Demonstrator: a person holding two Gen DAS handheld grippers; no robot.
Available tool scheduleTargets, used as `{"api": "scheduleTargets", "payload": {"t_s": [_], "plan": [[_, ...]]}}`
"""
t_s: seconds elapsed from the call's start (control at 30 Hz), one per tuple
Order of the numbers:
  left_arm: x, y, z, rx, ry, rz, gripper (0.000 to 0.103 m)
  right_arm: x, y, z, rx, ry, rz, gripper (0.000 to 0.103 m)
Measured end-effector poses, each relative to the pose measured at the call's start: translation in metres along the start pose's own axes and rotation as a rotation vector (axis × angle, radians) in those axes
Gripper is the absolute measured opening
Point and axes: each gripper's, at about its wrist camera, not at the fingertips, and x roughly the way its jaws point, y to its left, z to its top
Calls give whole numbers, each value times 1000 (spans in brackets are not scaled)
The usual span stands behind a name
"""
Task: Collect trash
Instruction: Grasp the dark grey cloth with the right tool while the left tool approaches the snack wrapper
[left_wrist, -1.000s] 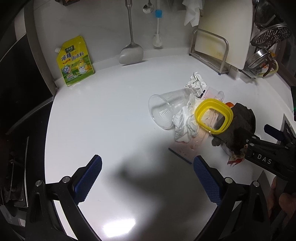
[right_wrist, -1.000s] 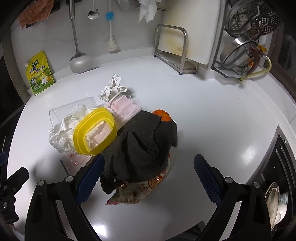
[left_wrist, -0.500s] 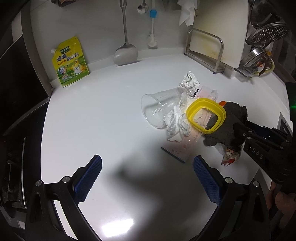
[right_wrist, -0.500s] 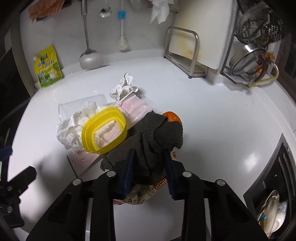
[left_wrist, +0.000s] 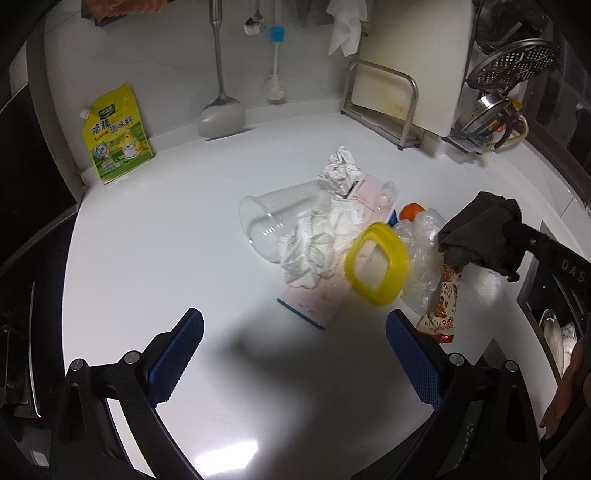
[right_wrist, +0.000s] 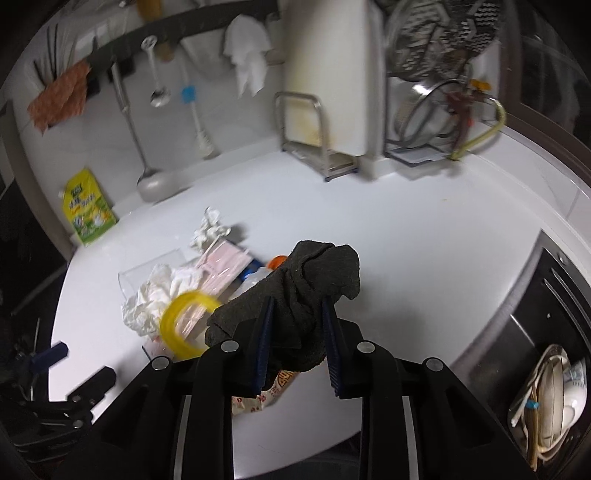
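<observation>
A pile of trash lies on the white counter (left_wrist: 155, 258): a tipped clear cup (left_wrist: 266, 225), white tissue (left_wrist: 314, 240), crumpled paper (left_wrist: 340, 171), a yellow ring lid (left_wrist: 376, 269), a plastic bag (left_wrist: 421, 251) and a snack wrapper (left_wrist: 443, 299). My right gripper (right_wrist: 297, 310) is closing its jaws on a dark cloth (right_wrist: 317, 269), pads pressing it, and holds it above the pile. In the left wrist view that cloth (left_wrist: 480, 229) hangs at the right. My left gripper (left_wrist: 293, 332) stands open and empty in front of the pile.
A yellow seasoning pouch (left_wrist: 118, 136) leans on the back wall, beside a hanging ladle (left_wrist: 221, 114). A cutting board in a metal rack (left_wrist: 384, 96) and strainers (left_wrist: 513, 66) stand at the back right. Dishes (right_wrist: 554, 398) sit in a sink at the right edge.
My right gripper shut on the dark cloth and lifted it off the pile, baring the plastic bag and snack wrapper. The left gripper stayed open and shifted a little.
</observation>
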Motion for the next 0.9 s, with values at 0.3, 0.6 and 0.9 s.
{"api": "scheduleTargets", "payload": {"t_s": [0.3, 0.6, 0.9], "plan": [[5, -46, -10, 44, -2, -88, 97, -32, -42, -11, 71, -28, -63, 25], [36, -101, -21, 96, 30, -152, 97, -48, -87, -44, 171, 10, -96, 25], [58, -132, -22, 152, 32, -135, 90, -54, -109, -73, 250, 40, -96, 24]]}}
